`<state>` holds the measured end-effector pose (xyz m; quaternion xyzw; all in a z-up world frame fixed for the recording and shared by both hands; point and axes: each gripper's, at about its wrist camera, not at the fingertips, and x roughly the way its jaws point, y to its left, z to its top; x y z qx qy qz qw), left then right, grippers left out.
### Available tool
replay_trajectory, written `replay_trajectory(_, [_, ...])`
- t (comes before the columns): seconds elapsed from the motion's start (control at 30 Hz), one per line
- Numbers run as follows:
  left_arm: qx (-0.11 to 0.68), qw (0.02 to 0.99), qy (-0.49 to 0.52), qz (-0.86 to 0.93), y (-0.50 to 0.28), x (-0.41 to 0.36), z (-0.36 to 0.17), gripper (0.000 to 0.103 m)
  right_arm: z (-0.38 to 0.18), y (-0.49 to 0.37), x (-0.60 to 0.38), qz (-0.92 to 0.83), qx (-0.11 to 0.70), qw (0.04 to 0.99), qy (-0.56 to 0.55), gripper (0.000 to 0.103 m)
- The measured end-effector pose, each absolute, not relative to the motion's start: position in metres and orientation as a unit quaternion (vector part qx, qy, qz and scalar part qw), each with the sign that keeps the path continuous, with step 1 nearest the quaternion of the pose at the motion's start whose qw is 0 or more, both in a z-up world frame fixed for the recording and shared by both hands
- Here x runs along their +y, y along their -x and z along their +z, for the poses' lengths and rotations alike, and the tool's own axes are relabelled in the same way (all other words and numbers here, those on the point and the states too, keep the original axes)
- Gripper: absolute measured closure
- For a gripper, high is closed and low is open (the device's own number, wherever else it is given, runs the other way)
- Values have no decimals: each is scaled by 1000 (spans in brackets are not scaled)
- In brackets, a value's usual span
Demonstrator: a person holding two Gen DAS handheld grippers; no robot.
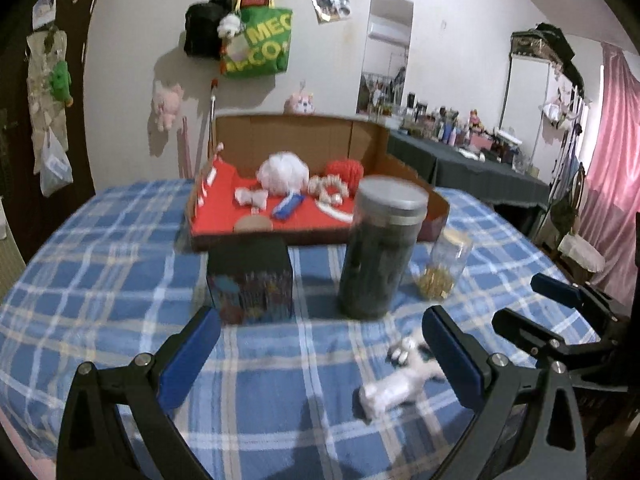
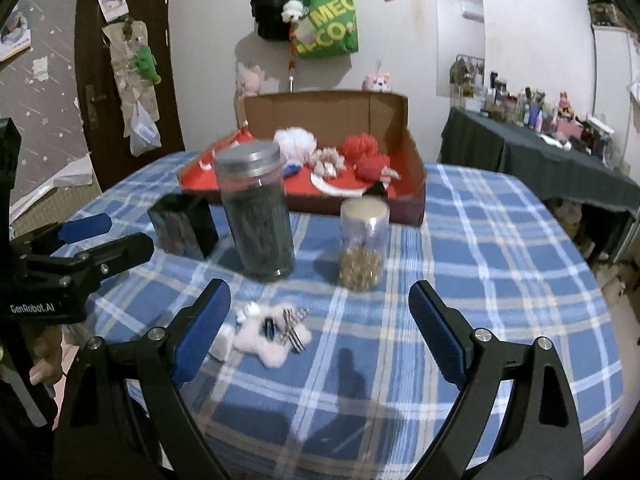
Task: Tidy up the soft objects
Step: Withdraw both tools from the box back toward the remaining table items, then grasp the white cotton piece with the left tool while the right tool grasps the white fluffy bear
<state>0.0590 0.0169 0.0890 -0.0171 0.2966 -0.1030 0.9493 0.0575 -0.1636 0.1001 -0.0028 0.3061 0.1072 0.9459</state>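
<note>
Both grippers wide open, nothing held: left gripper (image 1: 320,348) & right gripper (image 2: 320,320) hover over the blue plaid cloth (image 2: 480,240). White fluffy toy (image 2: 272,334) lies on cloth just beside right gripper's left finger, in front of dark jar (image 2: 256,216) & small clear jar (image 2: 363,246). Cardboard box (image 2: 332,108) w/ more soft items sits behind the jars.

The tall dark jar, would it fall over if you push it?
Probably, if pushed near its lid: the jar stands tall and narrow on a soft blanket. It looks filled, so likely heavy. Its clear wall may be slippery.

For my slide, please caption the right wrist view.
Open right tool above plaid table, white plush toy beside its left finger.
</note>
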Motion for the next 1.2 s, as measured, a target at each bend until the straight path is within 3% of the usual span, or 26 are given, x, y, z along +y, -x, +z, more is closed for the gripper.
replay_trajectory(0.73, [389,897,-16,-209,-64,-3,40,0,46,-81,-172,226,393,891,-8,12])
replay_trajectory(1.07, [404,884,-61,-228,-77,-14,29,29,38,-101,-154,277,414,866,48,13])
replay_trajectory(1.2, [400,882,-67,-241,-83,-16,29,45,36,-105,-144,281,409,865,76,32])
